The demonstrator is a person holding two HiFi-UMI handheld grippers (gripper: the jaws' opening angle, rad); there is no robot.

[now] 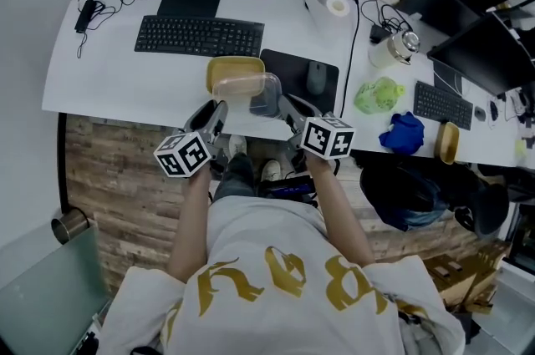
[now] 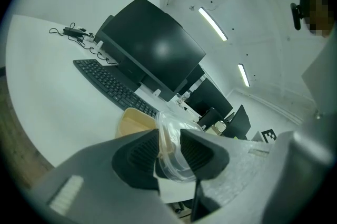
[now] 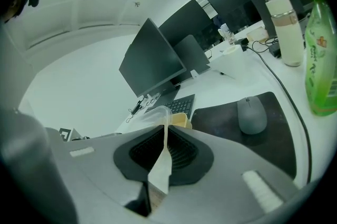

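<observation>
the left gripper (image 2: 169, 148) is clamped on one rim of a clear plastic tub (image 1: 257, 91), the soft wall bulging between its pads. the right gripper (image 3: 165, 150) pinches the opposite rim, the plastic showing as a thin edge in a nearly shut gap. in the head view the tub sits at the near edge of the bench (image 1: 117, 78), overlapping a tan box (image 1: 232, 68) at its 11 o'clock. whether the tub rests on the box or hangs just clear of it, i cannot tell. a keyboard (image 1: 199, 36) lies at 10 o'clock and a mouse (image 1: 316, 78) at 2 o'clock. the step in hand reads as a two-sided hold on the tub. any move from here calls for both grippers travelling level and together, since the thin wall looks ready to flex or slip.
</observation>
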